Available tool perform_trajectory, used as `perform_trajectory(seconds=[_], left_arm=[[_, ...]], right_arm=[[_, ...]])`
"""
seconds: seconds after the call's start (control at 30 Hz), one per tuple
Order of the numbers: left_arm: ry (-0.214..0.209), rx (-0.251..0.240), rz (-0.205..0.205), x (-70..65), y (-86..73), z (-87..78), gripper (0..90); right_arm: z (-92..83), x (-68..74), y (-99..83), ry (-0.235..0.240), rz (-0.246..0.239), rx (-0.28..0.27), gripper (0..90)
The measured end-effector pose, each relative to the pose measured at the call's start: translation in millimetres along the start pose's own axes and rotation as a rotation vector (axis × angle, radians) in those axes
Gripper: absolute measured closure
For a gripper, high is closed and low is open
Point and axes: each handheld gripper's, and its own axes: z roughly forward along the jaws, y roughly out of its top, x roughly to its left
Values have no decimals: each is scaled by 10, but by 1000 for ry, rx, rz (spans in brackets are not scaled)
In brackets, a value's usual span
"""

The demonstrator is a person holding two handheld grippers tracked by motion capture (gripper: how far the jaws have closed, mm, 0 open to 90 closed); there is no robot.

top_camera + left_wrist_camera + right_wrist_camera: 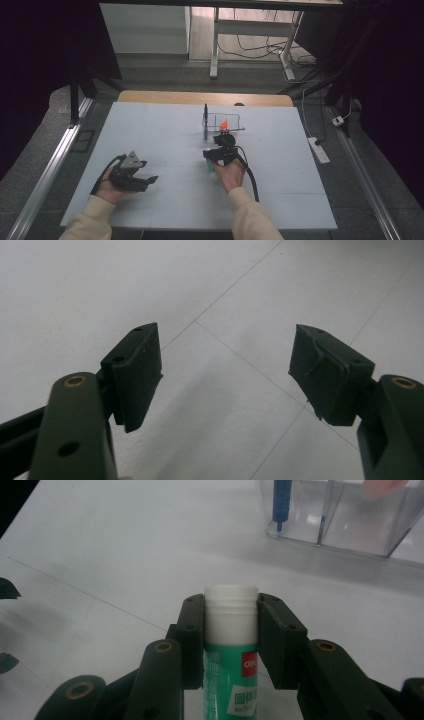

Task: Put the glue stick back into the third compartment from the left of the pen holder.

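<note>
Your left gripper (pixel 142 181) rests low over the white table (pixel 165 130), jaws apart around nothing. Your right gripper (pixel 231 630) is clamped on the glue stick (pixel 231 645), just short of the clear organizer (pixel 345 525) holding a blue pen (pixel 281 502).

A white table top (pixel 165 125), marked with thin seam lines, serves as the reference surface. A clear plastic organiser (pixel 345 527) stands on it toward the far edge, right of centre, divided into compartments. A blue pen (pixel 281 500) stands upright in the left compartment of the organiser. A small orange item (pixel 224 122) sits in a compartment to the right of the pen; its kind cannot be determined. A wooden board edge (pixel 205 97) runs along the far side of the table top. On the floor to the right of the table top lies a white power strip (pixel 319 150). Beyond the far edge stands a white desk frame (pixel 215 50), with black cables (pixel 255 47) on the floor beneath it.
</note>
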Motion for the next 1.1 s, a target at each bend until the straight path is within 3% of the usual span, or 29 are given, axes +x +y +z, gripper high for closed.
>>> perform_trajectory(seconds=[0.47,0.87,1.1], left_arm=[[0,-8,-7,-14,8,3,287],[-18,-48,-31,-1,-3,-36,287],[-25,-56,-29,-6,-1,-42,287]], right_arm=[[-218,-35,-21,67,-55,-71,642],[-452,-142,-39,154,-103,-173,642],[-565,-178,-32,170,-115,-218,642]])
